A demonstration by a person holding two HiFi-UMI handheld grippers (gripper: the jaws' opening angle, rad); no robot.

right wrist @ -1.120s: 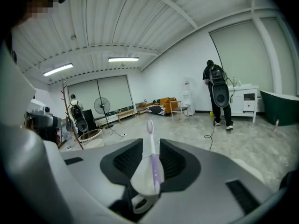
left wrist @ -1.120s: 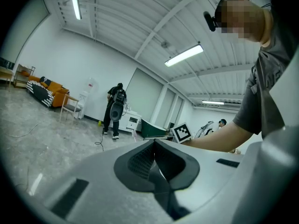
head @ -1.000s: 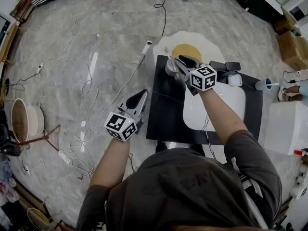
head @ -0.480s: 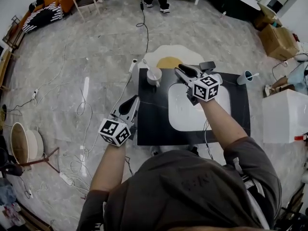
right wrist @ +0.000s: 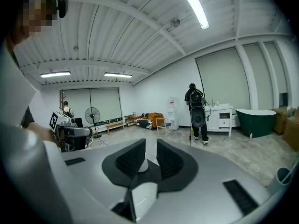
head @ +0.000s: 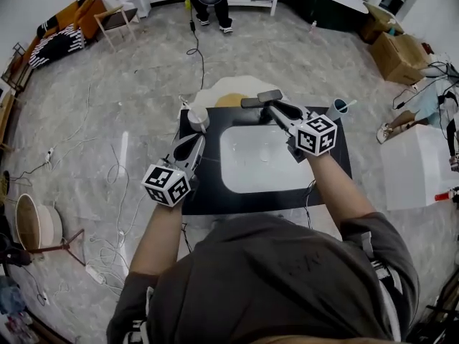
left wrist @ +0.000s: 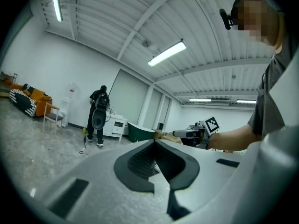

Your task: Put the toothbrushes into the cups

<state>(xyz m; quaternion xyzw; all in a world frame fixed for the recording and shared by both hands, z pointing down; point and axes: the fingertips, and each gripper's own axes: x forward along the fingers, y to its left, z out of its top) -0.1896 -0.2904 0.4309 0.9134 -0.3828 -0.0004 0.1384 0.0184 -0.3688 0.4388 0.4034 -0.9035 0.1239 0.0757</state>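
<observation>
L gripper (left wrist: 154, 143) jaws are pressed together w/ nothing in them. R gripper (right wrist: 150, 152) jaws have just been closing, w/ a narrow gap left and nothing gripped. L hovers at the sink basin (head: 251, 156)'s left edge, R over its far edge. White cup (head: 198, 119) stands off the basin's far-left corner, blue cup (head: 336, 110) off its far-right, each w/ a toothbrush (head: 349, 103) inside. Risk, IMO: a careless swing of either gripper clips a brush-heavy cup & tips it off the tabletop (head: 208, 199).

Black top (head: 204, 196) w/ white basin (head: 251, 160), white cup (head: 197, 119) at back-left corner.
</observation>
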